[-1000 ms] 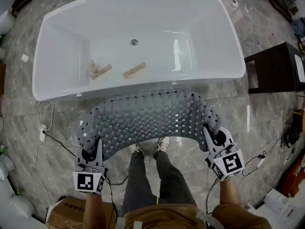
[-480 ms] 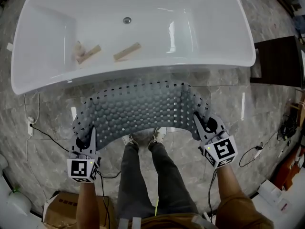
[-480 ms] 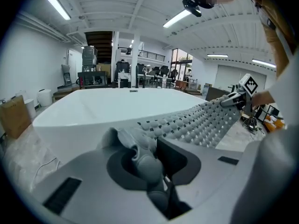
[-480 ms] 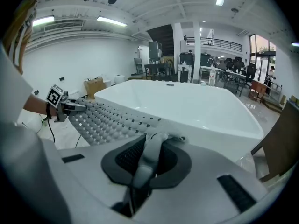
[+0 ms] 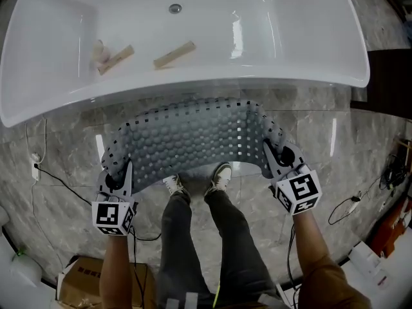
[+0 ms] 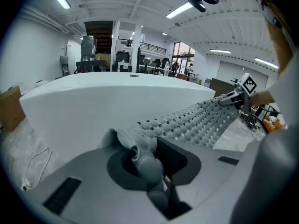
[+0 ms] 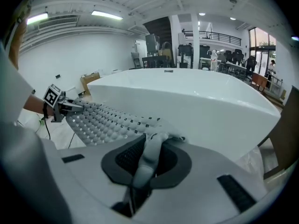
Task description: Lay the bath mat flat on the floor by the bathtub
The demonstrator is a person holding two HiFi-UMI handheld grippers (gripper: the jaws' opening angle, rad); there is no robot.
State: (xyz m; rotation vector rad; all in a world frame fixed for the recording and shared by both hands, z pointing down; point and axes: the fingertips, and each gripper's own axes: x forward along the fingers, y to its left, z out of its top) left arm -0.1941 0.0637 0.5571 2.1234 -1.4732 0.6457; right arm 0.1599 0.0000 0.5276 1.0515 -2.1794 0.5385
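A grey bath mat (image 5: 193, 137) with round bumps and square holes hangs stretched between my two grippers, just in front of the white bathtub (image 5: 270, 44). My left gripper (image 5: 117, 180) is shut on the mat's near left corner (image 6: 145, 160). My right gripper (image 5: 278, 161) is shut on the near right corner (image 7: 148, 155). The mat sags in the middle above the marble floor (image 5: 335, 140), with its far edge close to the tub wall. The person's shoes (image 5: 222, 174) stand right under the mat's near edge.
Two wooden blocks (image 5: 174, 54) lie inside the tub near the drain (image 5: 174, 8). Cables (image 5: 45, 172) run over the floor at left and right. A cardboard box (image 5: 80, 282) sits at the lower left, dark furniture (image 5: 393, 76) at the right.
Both grippers have sunk toward the floor with the mat held between them. The head view has come closer to the tub, whose far rim and taps have left the picture.
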